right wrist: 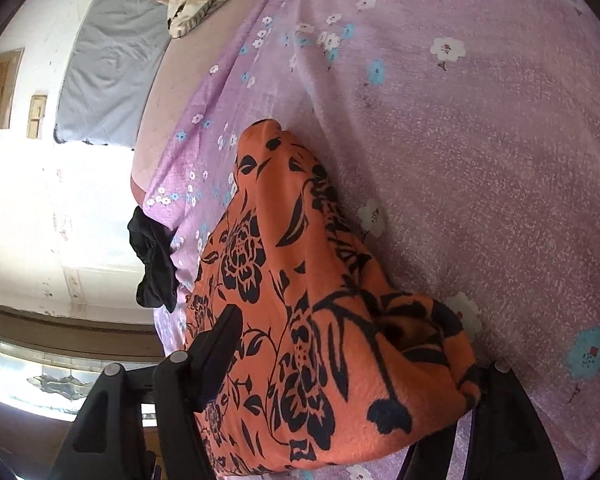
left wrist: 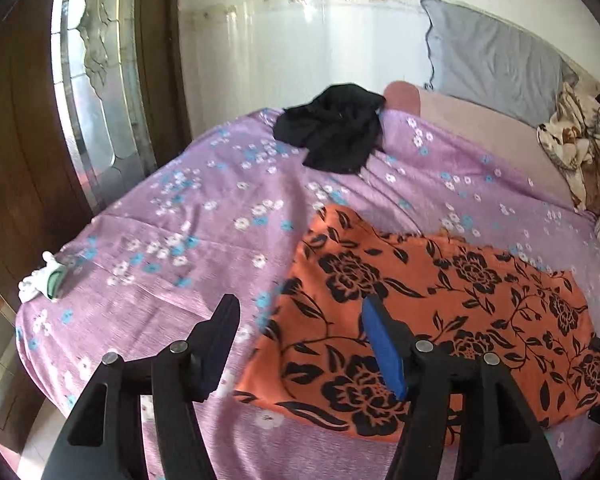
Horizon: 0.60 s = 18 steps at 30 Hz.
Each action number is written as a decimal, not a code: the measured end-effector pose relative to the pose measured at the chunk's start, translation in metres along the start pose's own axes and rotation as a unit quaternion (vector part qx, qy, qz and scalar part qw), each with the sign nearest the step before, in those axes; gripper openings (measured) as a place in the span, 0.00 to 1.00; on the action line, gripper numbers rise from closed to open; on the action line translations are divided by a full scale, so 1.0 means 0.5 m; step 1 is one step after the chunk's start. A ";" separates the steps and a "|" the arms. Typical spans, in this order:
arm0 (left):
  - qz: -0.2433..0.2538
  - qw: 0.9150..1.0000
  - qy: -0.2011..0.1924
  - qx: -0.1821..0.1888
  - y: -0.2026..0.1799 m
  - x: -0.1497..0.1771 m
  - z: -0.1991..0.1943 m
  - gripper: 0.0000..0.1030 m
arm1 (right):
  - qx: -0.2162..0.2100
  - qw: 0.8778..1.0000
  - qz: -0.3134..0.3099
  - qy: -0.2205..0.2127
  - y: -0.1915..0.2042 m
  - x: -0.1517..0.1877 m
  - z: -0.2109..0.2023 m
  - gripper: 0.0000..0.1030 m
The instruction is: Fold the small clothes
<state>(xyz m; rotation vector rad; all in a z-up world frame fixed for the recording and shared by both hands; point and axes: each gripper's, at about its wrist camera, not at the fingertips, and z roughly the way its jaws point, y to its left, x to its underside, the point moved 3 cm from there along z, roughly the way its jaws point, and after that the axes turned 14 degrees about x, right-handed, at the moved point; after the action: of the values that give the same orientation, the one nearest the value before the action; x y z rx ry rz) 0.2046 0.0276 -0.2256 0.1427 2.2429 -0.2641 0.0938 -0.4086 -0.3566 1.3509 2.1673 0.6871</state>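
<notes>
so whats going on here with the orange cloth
A person with a claw in each hand is folding clothes on a bed with a purple flowered sheet. The orange black-flowered cloth lies there. The left claw hangs open above its edge; the right claw stands open around a bunched end. A black garment waits further back.

You have one orange cloth with black flowers, one black garment, one small white and green item, one grey pillow, one patterned blanket and one bed, plus two hand-held grippers, left and right.
</notes>
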 end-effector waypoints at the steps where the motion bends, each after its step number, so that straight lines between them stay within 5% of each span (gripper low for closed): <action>1: -0.001 1.000 0.002 0.002 -0.004 0.002 0.004 0.63 | 0.002 1.000 -0.002 -0.001 0.002 0.000 0.001 0.69; 18: 0.013 1.000 0.001 -0.002 -0.032 0.004 0.018 0.63 | 0.005 1.000 0.003 0.001 0.011 -0.006 0.012 0.71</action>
<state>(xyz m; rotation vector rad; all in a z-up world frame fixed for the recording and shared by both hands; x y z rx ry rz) 0.2068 0.0102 -0.2305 0.1704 2.2415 -0.2457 0.1024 -0.4081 -0.3571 1.3616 2.1711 0.6811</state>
